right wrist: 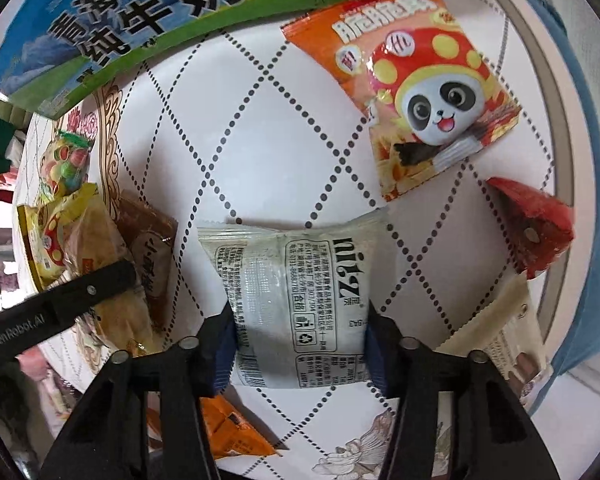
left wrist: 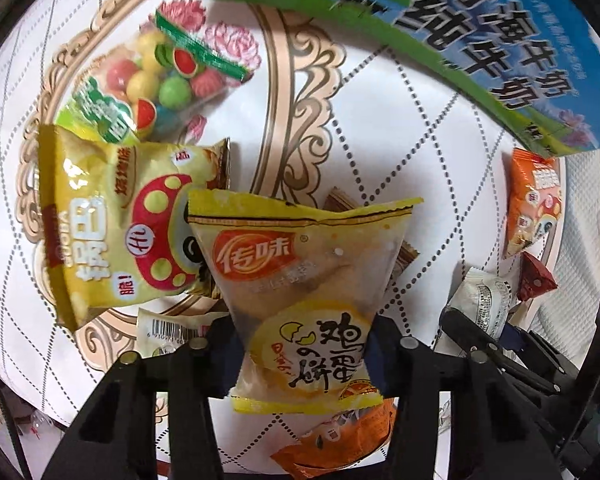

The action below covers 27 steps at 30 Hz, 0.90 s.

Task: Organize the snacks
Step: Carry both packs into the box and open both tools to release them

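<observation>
Two grippers, one packet each (yellow egg-biscuit packet (left wrist: 300, 300), white packet (right wrist: 296, 308)).

Bare tablecloth (right wrist: 260, 152) lies open between milk carton (right wrist: 140, 12), panda packet (right wrist: 420, 92) and brown packet (right wrist: 152, 256).

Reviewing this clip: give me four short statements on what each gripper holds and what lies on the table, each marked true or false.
1. The left gripper is shut on the yellow egg-cake packet. True.
2. The right gripper is empty. False: it is shut on the white packet.
3. The orange panda packet lies flat on the table. True.
4. The candy bag is in the left gripper. False: it lies on the table.
</observation>
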Motion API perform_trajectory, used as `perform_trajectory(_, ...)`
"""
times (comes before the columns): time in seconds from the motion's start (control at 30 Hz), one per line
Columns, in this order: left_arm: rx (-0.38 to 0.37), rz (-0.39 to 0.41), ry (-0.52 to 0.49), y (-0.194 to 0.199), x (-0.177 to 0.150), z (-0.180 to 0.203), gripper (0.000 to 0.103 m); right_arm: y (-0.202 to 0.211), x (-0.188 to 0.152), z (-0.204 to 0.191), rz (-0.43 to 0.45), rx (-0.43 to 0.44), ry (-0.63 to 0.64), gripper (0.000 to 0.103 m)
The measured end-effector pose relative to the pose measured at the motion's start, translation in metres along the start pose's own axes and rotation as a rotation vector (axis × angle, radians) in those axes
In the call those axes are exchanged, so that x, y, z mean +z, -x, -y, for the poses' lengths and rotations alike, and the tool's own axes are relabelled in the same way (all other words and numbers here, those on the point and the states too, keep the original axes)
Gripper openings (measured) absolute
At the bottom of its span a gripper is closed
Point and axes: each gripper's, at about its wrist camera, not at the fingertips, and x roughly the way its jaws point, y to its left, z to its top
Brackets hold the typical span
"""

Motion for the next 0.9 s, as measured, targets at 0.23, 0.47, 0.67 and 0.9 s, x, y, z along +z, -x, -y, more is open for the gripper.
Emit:
perform_trajectory(0.23,-0.014,0.046,-0.081,0.045,-0.010,0.008,0.044,0.040,-0.014,-0.008,0.042,0.048,0.012,0.049)
perform_trajectory(0.47,-0.122,0.176,-0.144,0.135,-0.001,0.038,0.044,0.126,0.006,-0.016,0.178,0.150,0.030,0.049)
perform_trajectory(0.67,-0.203,0.268,-0.187,0.203,0.074,0.073,0.044,0.199,0.054,-0.007,0.305,0.209,0.022,0.049)
perform_trajectory(0.9,-0.063,0.295,-0.224,0.198,0.185,0.092,0.044,0.227,0.153,0.006,0.395,0.104,0.028,0.049)
